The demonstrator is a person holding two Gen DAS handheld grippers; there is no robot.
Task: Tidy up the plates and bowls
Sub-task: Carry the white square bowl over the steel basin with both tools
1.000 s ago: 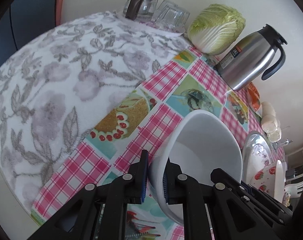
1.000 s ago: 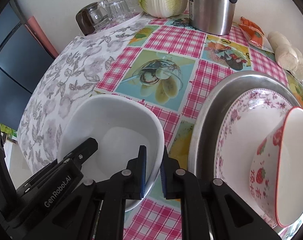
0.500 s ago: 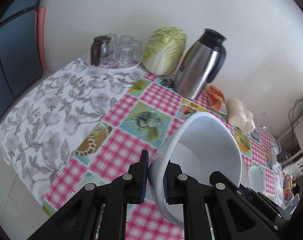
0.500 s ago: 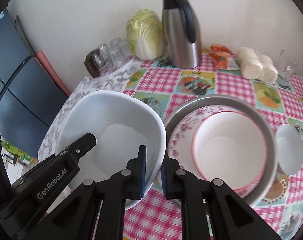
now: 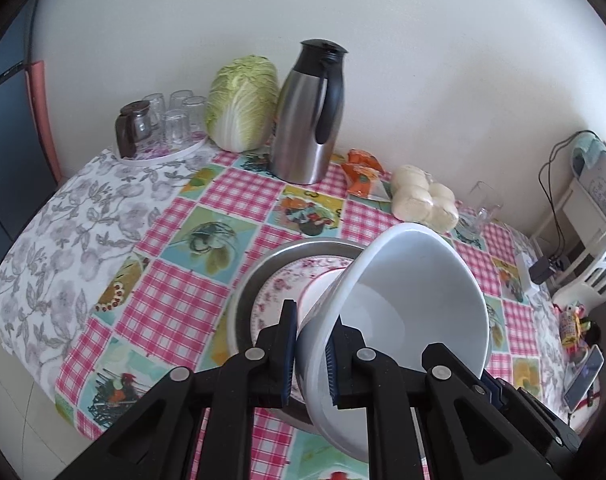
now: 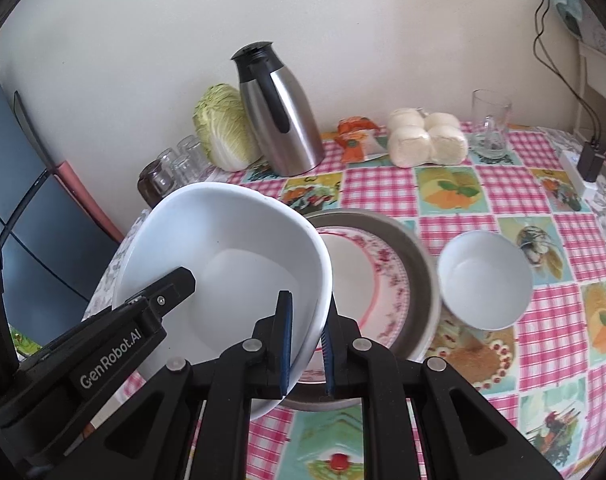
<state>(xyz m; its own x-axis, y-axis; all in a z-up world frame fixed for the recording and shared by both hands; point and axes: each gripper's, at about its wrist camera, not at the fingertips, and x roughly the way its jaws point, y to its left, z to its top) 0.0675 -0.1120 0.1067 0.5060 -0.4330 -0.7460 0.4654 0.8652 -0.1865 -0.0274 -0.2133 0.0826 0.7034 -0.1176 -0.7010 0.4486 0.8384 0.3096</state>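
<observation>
both tongs are clamped on the big white bowl (image 6: 223, 264), the left gripper (image 5: 309, 354) and right gripper (image 6: 305, 344) each pinching its rim, holding it tilted above the metal tray (image 6: 419, 280) with the flowered plate (image 6: 387, 272). only the right view shows the small white bowl (image 6: 485, 280) right of the tray; only the left shows the grey flowered cloth (image 5: 75, 220) at the checked tablecloth's (image 5: 239, 196) left end. a steel jug (image 5: 307, 116) and a cabbage (image 5: 241, 104) stand by the far wall.

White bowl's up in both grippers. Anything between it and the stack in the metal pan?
Nothing visible. The left gripper and right gripper pinch opposite rims of the large white bowl, tilted above the metal pan. The red-rimmed bowl atop the floral plate looks empty. The small white bowl sits beside the pan.
</observation>
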